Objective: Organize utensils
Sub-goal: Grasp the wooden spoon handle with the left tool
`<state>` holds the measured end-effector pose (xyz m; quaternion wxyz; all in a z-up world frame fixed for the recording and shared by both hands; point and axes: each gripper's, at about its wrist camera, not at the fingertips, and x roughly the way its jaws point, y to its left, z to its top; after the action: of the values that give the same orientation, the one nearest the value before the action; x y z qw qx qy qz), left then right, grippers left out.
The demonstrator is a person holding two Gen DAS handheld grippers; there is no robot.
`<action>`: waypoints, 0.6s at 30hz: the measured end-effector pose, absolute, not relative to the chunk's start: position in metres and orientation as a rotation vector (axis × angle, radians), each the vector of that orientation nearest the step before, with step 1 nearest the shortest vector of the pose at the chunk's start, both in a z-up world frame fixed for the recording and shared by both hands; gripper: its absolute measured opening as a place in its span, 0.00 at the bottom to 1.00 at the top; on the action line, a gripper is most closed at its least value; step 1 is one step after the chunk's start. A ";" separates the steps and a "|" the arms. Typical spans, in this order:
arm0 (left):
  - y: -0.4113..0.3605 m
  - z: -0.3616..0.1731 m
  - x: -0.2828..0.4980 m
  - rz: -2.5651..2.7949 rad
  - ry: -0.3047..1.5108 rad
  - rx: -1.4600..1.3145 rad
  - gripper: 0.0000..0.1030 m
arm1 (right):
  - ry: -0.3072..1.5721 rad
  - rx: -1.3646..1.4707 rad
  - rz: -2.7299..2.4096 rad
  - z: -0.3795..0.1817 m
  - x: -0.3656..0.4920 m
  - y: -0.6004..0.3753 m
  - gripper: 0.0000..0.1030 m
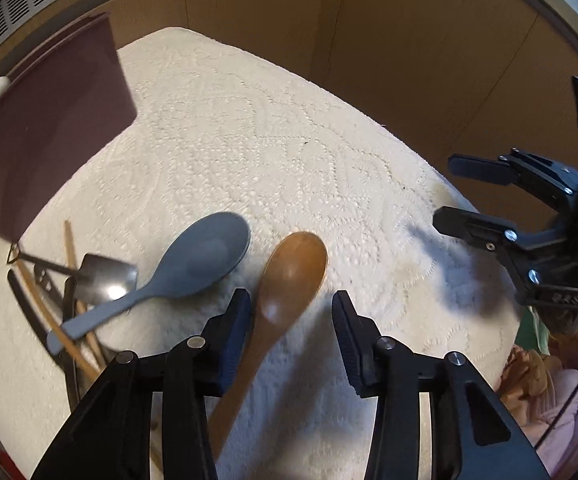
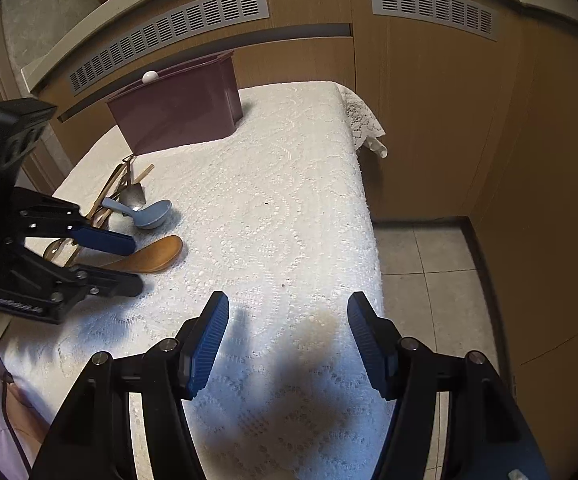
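Observation:
A brown wooden spoon (image 1: 289, 276) lies on the white lace cloth, its handle running down between the open fingers of my left gripper (image 1: 291, 332), close to the left finger; I cannot tell if they touch. A grey-blue spoon (image 1: 193, 268) lies just left of it, resting on a pile of chopsticks and a metal spoon (image 1: 105, 280). A maroon box (image 1: 45, 128) stands at the far left. My right gripper (image 2: 287, 340) is open and empty above bare cloth. It also shows in the left wrist view (image 1: 461, 196). The right wrist view shows the wooden spoon (image 2: 153, 258), the grey-blue spoon (image 2: 149, 214) and the left gripper (image 2: 133, 266).
The maroon box (image 2: 181, 108) stands at the table's back left against a wooden cabinet with vent grilles (image 2: 169, 28). The table's right edge (image 2: 373, 216) drops to a tiled floor. Pink fabric (image 1: 561, 392) lies at the near right of the left wrist view.

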<state>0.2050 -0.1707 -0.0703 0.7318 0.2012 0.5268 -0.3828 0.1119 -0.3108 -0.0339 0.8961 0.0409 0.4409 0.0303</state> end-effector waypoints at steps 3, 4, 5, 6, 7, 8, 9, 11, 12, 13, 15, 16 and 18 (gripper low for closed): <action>-0.184 -0.070 0.215 -0.836 1.150 0.448 0.42 | 0.912 0.080 0.056 -0.035 0.111 -0.312 0.59; -0.188 -0.071 0.216 -0.833 1.141 0.452 0.42 | 0.912 0.082 0.057 -0.036 0.111 -0.312 0.59; -0.191 -0.072 0.217 -0.827 1.128 0.459 0.41 | 0.914 0.083 0.056 -0.037 0.112 -0.312 0.59; -0.193 -0.072 0.217 -0.820 1.112 0.467 0.40 | 0.914 0.086 0.054 -0.037 0.112 -0.313 0.59; -0.193 -0.072 0.213 -0.817 1.097 0.473 0.36 | 0.913 0.087 0.054 -0.037 0.113 -0.313 0.59; -0.189 -0.071 0.214 -0.809 1.080 0.472 0.34 | 0.913 0.087 0.054 -0.037 0.112 -0.313 0.59; -0.186 -0.071 0.211 -0.799 1.068 0.465 0.34 | 0.912 0.085 0.054 -0.036 0.112 -0.313 0.59; -0.173 -0.065 0.186 -0.770 1.040 0.424 0.34 | 0.908 0.080 0.060 -0.034 0.113 -0.311 0.59; -0.163 -0.063 0.182 -0.757 1.029 0.402 0.34 | 0.906 0.080 0.064 -0.033 0.114 -0.309 0.60; -0.150 -0.059 0.178 -0.736 1.014 0.360 0.34 | 0.905 0.082 0.073 -0.032 0.116 -0.307 0.60; -0.122 -0.050 0.172 -0.692 0.985 0.269 0.34 | 0.906 0.085 0.101 -0.030 0.121 -0.300 0.62; -0.107 -0.046 0.168 -0.667 0.965 0.227 0.33 | 0.911 0.081 0.115 -0.029 0.124 -0.294 0.62; -0.083 -0.031 0.167 -0.596 0.915 0.153 0.32 | 0.918 0.062 0.159 -0.028 0.132 -0.278 0.62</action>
<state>0.1670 -0.0831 -0.0307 0.8518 0.0727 0.4346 -0.2833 0.1318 -0.2781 -0.0280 0.8929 0.0299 0.4426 0.0766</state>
